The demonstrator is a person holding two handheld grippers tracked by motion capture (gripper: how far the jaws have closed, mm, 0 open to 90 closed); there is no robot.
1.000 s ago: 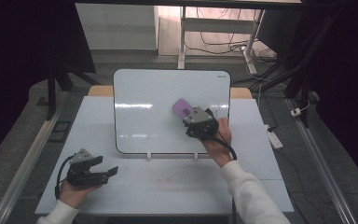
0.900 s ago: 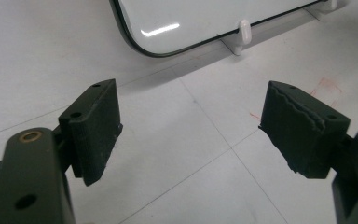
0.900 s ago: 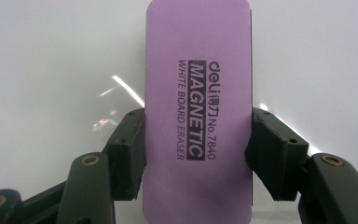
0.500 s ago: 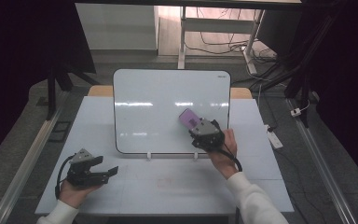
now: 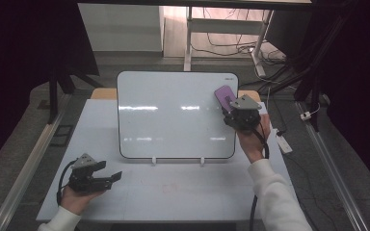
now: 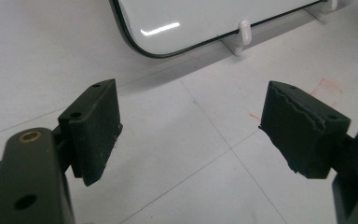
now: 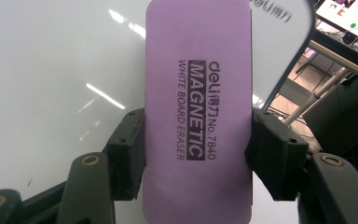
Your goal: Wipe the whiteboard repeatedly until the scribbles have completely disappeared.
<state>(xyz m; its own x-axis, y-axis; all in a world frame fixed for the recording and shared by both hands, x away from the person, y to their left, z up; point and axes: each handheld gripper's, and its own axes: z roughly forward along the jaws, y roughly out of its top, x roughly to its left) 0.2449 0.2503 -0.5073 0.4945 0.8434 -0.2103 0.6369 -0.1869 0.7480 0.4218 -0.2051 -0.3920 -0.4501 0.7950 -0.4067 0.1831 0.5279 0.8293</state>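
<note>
Eraser, moved to whiteboard's upper right

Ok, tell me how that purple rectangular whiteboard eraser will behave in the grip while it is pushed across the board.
The purple rectangular whiteboard eraser looks light and probably slightly squashy, so the right gripper, shut on its long sides, should hold it easily. Its print reads "magnetic", so it may cling to the white glossy whiteboard. Pushed flat, it will likely slide, not roll.

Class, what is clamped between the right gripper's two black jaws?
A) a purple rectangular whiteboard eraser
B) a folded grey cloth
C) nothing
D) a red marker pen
A: in the right gripper view the right gripper has both jaws pressed against the sides of the purple rectangular whiteboard eraser.
</note>
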